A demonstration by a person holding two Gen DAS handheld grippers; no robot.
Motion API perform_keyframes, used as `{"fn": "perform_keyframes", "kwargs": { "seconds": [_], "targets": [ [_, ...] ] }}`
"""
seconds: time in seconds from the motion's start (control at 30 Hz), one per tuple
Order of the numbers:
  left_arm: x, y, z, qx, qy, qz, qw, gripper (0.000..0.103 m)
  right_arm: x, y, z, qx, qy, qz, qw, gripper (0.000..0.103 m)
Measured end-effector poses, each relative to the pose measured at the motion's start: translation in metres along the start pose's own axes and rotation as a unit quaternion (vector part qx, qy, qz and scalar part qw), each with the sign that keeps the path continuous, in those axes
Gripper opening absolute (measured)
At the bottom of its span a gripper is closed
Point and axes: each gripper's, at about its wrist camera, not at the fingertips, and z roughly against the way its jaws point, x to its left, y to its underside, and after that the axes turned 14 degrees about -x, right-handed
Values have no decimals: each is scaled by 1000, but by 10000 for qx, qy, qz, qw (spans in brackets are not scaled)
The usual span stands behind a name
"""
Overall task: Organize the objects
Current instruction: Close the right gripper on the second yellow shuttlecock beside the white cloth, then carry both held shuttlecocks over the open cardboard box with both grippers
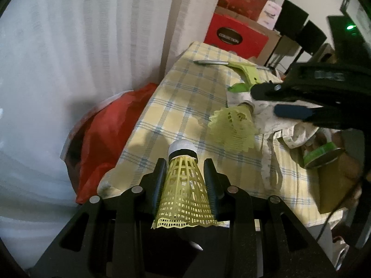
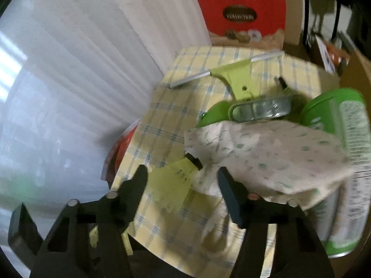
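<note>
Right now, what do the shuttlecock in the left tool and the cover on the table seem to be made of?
Shuttlecock: yellow moulded plastic by the look, since its skirt is an open lattice rather than feathers; the white cap could be foam or cork, which I cannot tell. Table cover: woven fabric, matte, yellow with blue check lines, draping and wrinkling over the edge.

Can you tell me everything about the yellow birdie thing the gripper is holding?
The held shuttlecock is yellow plastic with a lattice skirt ending in a wavy edge. Its rounded white nose, ringed by a dark band, points away from the camera toward the checked tablecloth. The left gripper pinches the skirt from both sides, so it is lifted. Another yellow shuttlecock lies farther off on the cloth, not touching it.
</note>
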Motion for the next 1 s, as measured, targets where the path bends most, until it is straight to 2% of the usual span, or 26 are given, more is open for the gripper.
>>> {"fn": "perform_keyframes", "kwargs": {
  "seconds": [0.1, 0.33, 0.47, 0.6, 0.67, 0.8, 1.0],
  "targets": [
    [5, 0, 1, -5, 0, 47, 10000, 31, -3, 1, -14, 155, 2, -226, 9996, 48],
    [8, 0, 2, -17, 16, 76, 10000, 31, -2, 5, -36, 389, -44, -604, 9974, 47],
    [8, 0, 3, -8, 50, 98, 9999, 31, 0, 9, -48, 447, 28, -506, 9977, 46],
    [10, -1, 5, -18, 67, 116, 9999, 32, 2, 13, -42, 382, -132, -366, 9985, 35],
    [9, -2, 7, -34, 63, 115, 9999, 32, 5, 15, -37, 374, -240, -247, 9987, 33],
    [5, -3, 10, -72, 84, 105, 9999, 32, 9, 22, -30, 378, -282, -50, 9989, 33],
    [-2, -7, 16, -139, 113, 13, 9998, 32, 12, 28, -8, 105, -296, 281, 9991, 32]
  ]
}}
